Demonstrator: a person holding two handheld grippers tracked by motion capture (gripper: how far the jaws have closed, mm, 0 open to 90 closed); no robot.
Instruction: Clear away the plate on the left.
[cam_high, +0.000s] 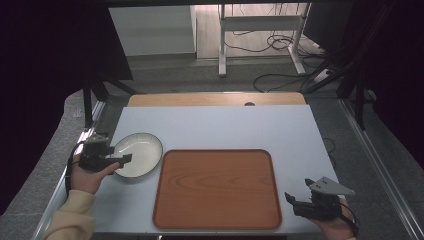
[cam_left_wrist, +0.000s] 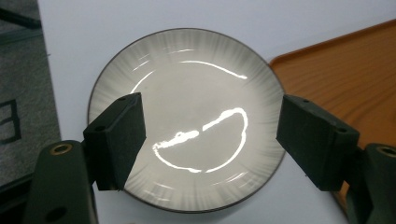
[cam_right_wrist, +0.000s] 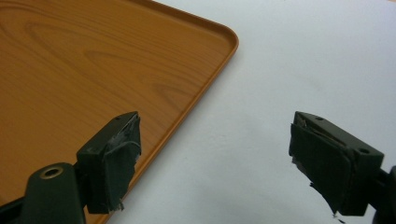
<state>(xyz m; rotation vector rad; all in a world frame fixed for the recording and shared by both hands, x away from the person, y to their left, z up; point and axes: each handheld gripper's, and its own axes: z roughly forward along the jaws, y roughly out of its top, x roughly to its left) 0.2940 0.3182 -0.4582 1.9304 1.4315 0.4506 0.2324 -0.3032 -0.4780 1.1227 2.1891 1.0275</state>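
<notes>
I keep the left gripper (cam_left_wrist: 210, 140) spread wide over the plate (cam_left_wrist: 187, 126) so its jaws can straddle the rim (nothing gripped yet). The plate sits on the white table (cam_high: 225, 125), just left of the wooden tray (cam_high: 217, 187), directly beneath that gripper. My right gripper (cam_high: 300, 197) hangs open, empty, beside the tray's near right corner.

Bare table (cam_high: 225, 127) beyond plate (cam_high: 137, 154) and tray (cam_high: 217, 189).
</notes>
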